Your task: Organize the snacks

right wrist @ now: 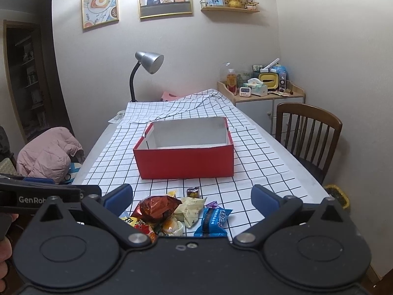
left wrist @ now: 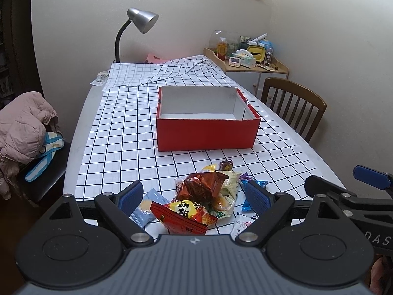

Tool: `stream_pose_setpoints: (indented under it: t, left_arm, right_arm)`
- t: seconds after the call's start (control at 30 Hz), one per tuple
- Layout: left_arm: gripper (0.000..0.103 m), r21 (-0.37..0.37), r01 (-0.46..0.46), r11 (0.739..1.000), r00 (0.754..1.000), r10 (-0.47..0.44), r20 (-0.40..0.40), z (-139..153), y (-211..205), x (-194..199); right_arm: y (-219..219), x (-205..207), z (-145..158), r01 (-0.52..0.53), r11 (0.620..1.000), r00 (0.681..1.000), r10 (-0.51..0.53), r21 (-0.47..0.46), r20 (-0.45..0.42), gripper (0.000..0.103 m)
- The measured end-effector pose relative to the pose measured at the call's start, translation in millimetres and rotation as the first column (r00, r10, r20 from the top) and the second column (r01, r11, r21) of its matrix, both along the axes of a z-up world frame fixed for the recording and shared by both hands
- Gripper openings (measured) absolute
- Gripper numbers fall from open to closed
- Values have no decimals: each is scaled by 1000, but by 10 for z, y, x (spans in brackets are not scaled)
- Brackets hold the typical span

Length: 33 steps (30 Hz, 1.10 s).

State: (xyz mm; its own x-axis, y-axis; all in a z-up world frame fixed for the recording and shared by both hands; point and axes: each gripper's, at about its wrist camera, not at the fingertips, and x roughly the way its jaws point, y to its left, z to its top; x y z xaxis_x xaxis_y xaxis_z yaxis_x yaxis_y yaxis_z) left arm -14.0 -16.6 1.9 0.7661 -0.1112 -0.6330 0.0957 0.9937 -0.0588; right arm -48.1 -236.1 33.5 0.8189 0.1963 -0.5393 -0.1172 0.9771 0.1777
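A pile of snack packets [left wrist: 206, 194] [right wrist: 176, 213] lies on the checked tablecloth near the front edge. A shiny brown bag [left wrist: 202, 185] [right wrist: 156, 207] tops it, with a red packet [left wrist: 184, 215] in front, a pale blue packet [left wrist: 146, 207] at left and a blue packet [right wrist: 213, 222] at right. Behind stands an empty red box [left wrist: 207, 129] [right wrist: 185, 161], white inside. My left gripper [left wrist: 194, 194] hangs open just above the pile. My right gripper [right wrist: 191, 196] is open too, over the same pile, with nothing between its fingers. The right gripper's fingers [left wrist: 371, 173] show at the left wrist view's right edge.
A wooden chair [left wrist: 294, 103] [right wrist: 307, 132] stands at the table's right side. A pink jacket [left wrist: 23, 127] [right wrist: 46, 154] lies on a chair at left. A desk lamp [left wrist: 137, 28] [right wrist: 147, 68] and folded cloth sit at the table's far end, a cluttered cabinet [right wrist: 262, 91] beyond.
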Motion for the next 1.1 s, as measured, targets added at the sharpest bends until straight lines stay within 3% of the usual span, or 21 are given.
stream_pose_setpoints:
  t: [0.73, 0.9, 1.1]
  left_arm:
    - [91, -16, -19, 1000, 999, 19, -33, -69, -5, 220]
    - [91, -41, -72, 997, 995, 70, -65, -144, 75, 418]
    - [91, -37, -116, 993, 986, 111, -122, -285, 126, 691]
  right_arm:
    - [-15, 181, -67, -43, 999, 999, 43, -22, -18, 99]
    - [-87, 348, -166, -47, 999, 997, 46, -12, -54, 99]
    - [-202, 679, -430, -46, 999, 985, 49, 21, -163, 97]
